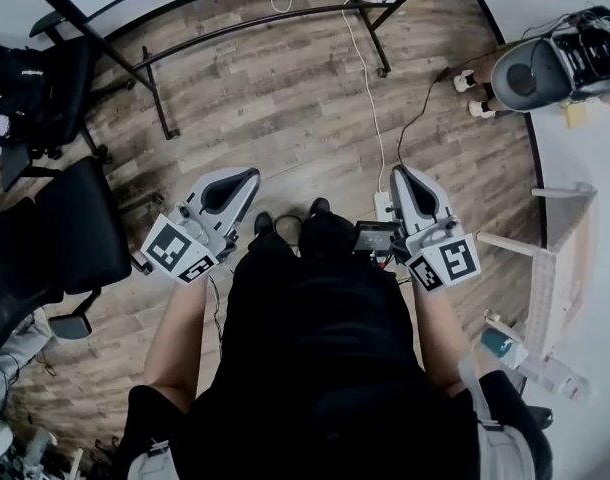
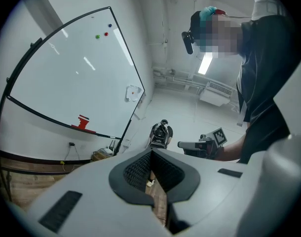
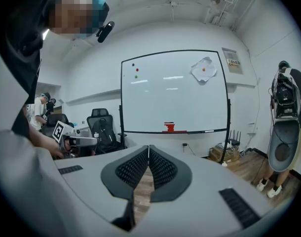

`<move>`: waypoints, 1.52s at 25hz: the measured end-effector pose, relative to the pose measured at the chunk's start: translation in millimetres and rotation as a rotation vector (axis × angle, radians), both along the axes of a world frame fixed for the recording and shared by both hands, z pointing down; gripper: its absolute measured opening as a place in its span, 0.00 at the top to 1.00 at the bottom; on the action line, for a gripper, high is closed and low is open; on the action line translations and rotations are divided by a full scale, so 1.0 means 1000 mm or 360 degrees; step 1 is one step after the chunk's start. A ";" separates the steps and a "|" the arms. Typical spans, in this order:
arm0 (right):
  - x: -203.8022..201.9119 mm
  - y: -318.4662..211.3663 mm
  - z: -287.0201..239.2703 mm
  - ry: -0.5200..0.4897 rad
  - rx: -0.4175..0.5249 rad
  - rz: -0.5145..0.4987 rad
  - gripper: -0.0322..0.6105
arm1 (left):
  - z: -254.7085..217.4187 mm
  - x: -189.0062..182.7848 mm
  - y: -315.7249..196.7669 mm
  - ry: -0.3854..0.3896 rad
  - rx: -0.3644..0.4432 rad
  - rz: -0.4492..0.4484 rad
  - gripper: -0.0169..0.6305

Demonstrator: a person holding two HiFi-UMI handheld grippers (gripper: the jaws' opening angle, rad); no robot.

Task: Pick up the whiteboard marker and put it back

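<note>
The whiteboard point(image 3: 172, 90) stands ahead on a black frame, and it appears at an angle in the left gripper view point(image 2: 76, 78). On its ledge rests a red eraser point(image 3: 169, 127), also seen as a red eraser point(image 2: 83, 122) from the left. A thin pale item point(image 3: 209, 131) lies on the ledge to the right; too small to tell if it is the marker. My left gripper point(image 1: 251, 175) point(image 2: 151, 152) and right gripper point(image 1: 397, 172) point(image 3: 148, 147) are held at waist height, both shut and empty, far from the board.
Black office chairs point(image 1: 65, 233) stand at the left. The board's stand legs point(image 1: 157, 103) and a white cable point(image 1: 370, 78) cross the wooden floor ahead. Another person point(image 1: 545, 68) stands at the right near a white rack point(image 1: 565, 258).
</note>
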State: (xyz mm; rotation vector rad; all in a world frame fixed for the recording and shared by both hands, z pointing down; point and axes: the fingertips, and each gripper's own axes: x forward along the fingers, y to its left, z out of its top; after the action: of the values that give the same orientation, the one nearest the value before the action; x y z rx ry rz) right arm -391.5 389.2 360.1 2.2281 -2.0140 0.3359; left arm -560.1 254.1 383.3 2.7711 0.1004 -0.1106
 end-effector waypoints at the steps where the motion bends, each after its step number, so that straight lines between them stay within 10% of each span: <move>1: 0.003 0.002 0.001 -0.0021 0.0001 0.0017 0.92 | 0.000 0.004 0.000 0.0007 0.0001 0.0008 0.95; 15: 0.120 0.001 0.013 -0.0126 0.0121 0.0123 0.92 | -0.010 0.125 0.002 -0.0073 0.0089 0.0100 0.95; 26: 0.235 -0.003 0.020 -0.0128 0.0173 -0.0090 0.92 | -0.026 0.263 0.015 -0.0219 0.0173 0.0079 0.95; 38: 0.315 -0.052 0.051 -0.0202 0.0131 -0.0108 0.92 | 0.000 0.325 -0.041 -0.0358 0.0140 0.0002 0.95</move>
State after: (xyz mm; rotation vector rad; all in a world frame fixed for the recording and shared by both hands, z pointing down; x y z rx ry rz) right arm -76.1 337.7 410.7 2.2322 -2.1999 0.4040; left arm -234.6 213.0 383.3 2.8490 0.0494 0.2107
